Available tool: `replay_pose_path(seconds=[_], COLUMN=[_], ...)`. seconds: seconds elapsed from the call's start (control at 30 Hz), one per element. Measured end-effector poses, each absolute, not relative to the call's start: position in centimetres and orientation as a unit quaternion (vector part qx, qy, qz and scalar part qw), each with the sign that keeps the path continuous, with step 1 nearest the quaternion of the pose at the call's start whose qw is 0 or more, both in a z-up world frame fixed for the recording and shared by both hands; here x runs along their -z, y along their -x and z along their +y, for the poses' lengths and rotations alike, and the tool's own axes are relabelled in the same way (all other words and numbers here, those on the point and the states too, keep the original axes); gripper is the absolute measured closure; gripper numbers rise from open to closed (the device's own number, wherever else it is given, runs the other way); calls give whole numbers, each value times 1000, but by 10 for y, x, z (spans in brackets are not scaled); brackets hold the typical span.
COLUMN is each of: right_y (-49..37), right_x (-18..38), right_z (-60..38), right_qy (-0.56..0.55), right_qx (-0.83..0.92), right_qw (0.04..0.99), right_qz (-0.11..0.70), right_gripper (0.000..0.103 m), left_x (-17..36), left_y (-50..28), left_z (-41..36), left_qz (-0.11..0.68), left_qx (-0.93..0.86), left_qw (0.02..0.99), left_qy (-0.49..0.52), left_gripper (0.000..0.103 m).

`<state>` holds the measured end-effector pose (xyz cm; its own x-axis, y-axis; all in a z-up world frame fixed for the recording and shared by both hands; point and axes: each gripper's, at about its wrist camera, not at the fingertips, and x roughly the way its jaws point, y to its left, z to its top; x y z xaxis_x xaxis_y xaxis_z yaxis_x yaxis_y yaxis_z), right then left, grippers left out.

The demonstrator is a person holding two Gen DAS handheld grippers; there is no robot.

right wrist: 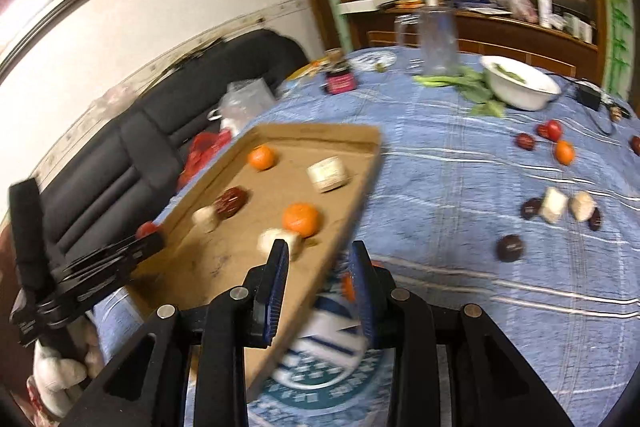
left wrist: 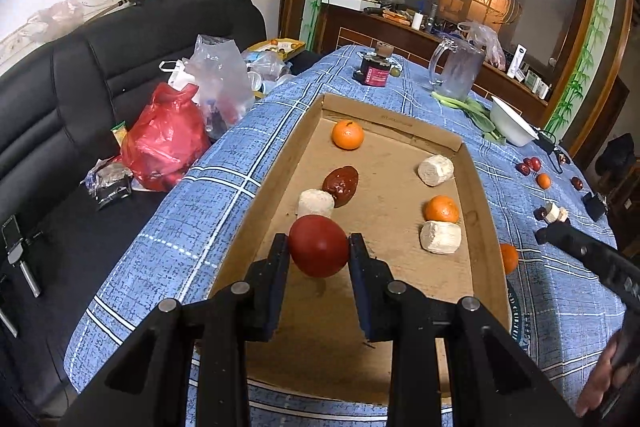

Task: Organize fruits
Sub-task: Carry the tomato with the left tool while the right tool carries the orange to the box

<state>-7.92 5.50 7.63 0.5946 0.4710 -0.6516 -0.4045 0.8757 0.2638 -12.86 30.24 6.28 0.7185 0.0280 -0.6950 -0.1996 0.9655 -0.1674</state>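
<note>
Blue checked cloth covered the table [left wrist: 168, 227], with a black sofa [left wrist: 80, 87] along its left edge and a dark wooden cabinet behind.

Working from the left, we noted the cardboard tray [left wrist: 276, 167] lying with its long axis running away from the left gripper [left wrist: 319, 247]. We saw its jaws pinching a red tomato [left wrist: 319, 246] above the near left part of the tray floor. Just beyond the tomato lay a pale cut piece [left wrist: 315, 203] touching a dark red date [left wrist: 340, 184]. We judged the bare cardboard directly below and nearer the camera to be the open room for setting down; the tray's left wall stood close by.

Further right, two oranges [left wrist: 347, 134] and more pale pieces occupied the tray's far and right parts.

At the right, we found the right gripper [right wrist: 319, 263] straddling the tray's right wall, jaws narrowly apart. A small orange fruit [right wrist: 349, 286] showed at the inner face of its right jaw; we could not tell whether it was gripped. Loose fruits [right wrist: 564, 151] lay well apart on the cloth.
</note>
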Motion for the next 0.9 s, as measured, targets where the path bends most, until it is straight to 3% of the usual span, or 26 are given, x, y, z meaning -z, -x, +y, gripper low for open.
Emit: replay_pose_path(seconds=[0.17, 0.4, 0.43, 0.47, 0.9], right_y=[65, 51, 51, 52, 77], right_x=[-48, -14, -15, -16, -73], right_z=[55, 66, 66, 66, 76], right_qy=[-5, 14, 13, 9, -21], right_qx=[-231, -217, -216, -220, -259], right_qw=[881, 872, 873, 874, 884], right_qz=[414, 439, 437, 433, 388], right_gripper=[58, 58, 59, 68, 68], left_x=[-60, -58, -58, -58, -64], left_y=[126, 124, 124, 124, 119], left_z=[298, 292, 291, 292, 299], left_qz=[374, 378, 378, 379, 376], left_qx=[-52, -50, -50, -49, -51], left_qw=[918, 917, 917, 917, 919], left_qy=[119, 113, 113, 114, 107], left_gripper=[74, 74, 74, 74, 74])
